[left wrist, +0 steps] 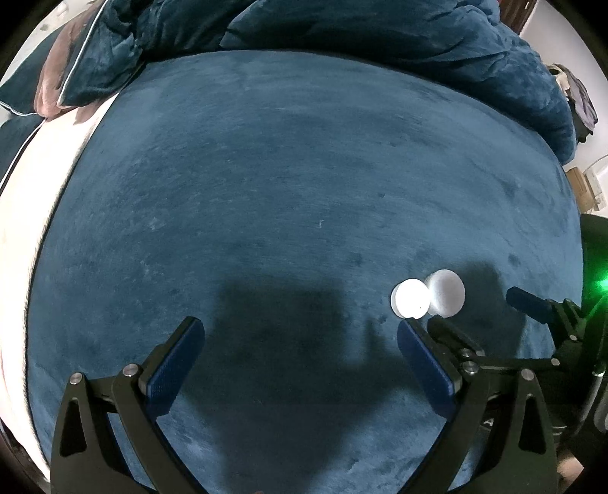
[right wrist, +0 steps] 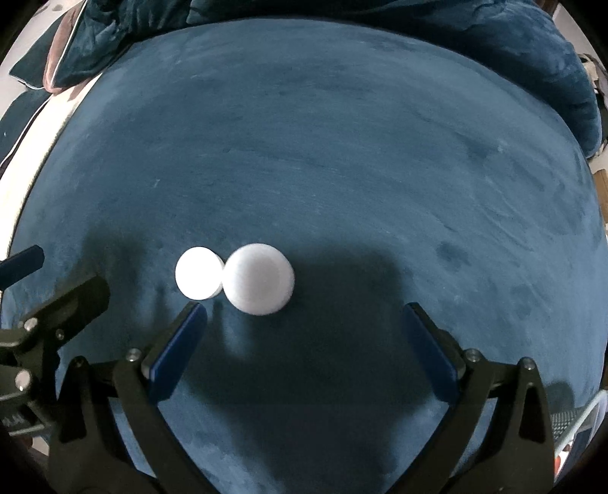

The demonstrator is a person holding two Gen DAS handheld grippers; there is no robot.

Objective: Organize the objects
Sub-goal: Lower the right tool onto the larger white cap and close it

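Two white round objects lie touching on the blue velvet bed cover. The smaller flat disc is on the left and the larger round piece on the right. In the left wrist view the disc and the larger piece sit just beyond my left gripper's right fingertip. My left gripper is open and empty. My right gripper is open and empty, its left fingertip just below the disc. Each gripper shows at the edge of the other's view.
A rumpled blue duvet is piled along the far side of the bed. A pillow lies at the far left. White mattress edge runs down the left. A cardboard box stands off the right side.
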